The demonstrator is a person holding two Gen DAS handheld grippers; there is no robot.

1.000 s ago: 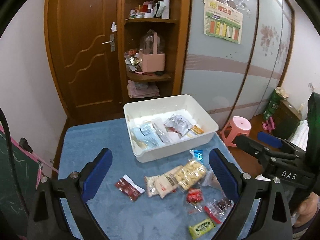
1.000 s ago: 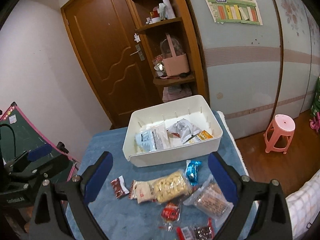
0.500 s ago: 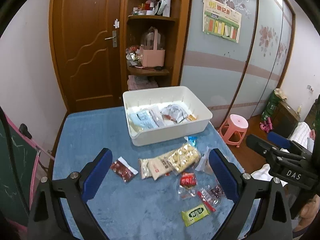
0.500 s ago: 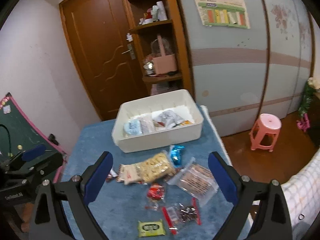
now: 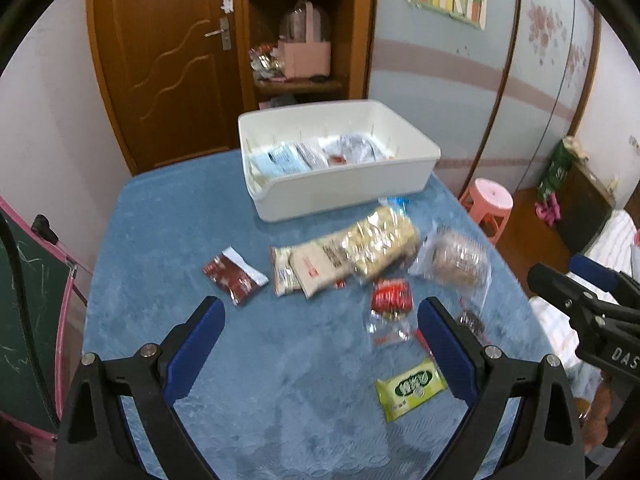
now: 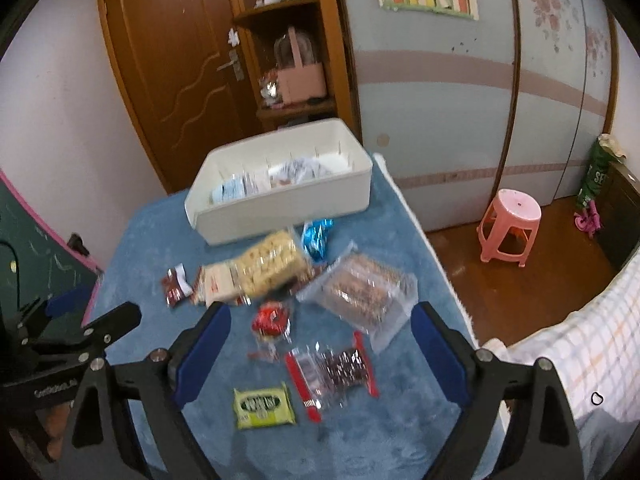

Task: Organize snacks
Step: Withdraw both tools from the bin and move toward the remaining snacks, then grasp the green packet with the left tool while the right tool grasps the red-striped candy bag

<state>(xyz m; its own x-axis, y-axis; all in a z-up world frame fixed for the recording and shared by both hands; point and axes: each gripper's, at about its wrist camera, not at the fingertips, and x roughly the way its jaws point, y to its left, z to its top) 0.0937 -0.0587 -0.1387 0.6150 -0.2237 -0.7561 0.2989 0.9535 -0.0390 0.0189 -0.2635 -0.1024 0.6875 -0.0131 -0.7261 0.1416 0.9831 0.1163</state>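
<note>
Two tongs spread wide, left tongs (image 5: 320,344), right tongs (image 6: 320,354), one bin (image 5: 348,194), one green packet (image 6: 264,405)

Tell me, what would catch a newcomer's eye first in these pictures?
Probably the scatter of shiny snack packets on the blue table cover, such as the green packet nearest the camera and the big clear bag of pale puffs in the middle. Behind them sits a white bin already holding a few packets. Farther back, a pink stool stands on the wooden floor to the right.
</note>
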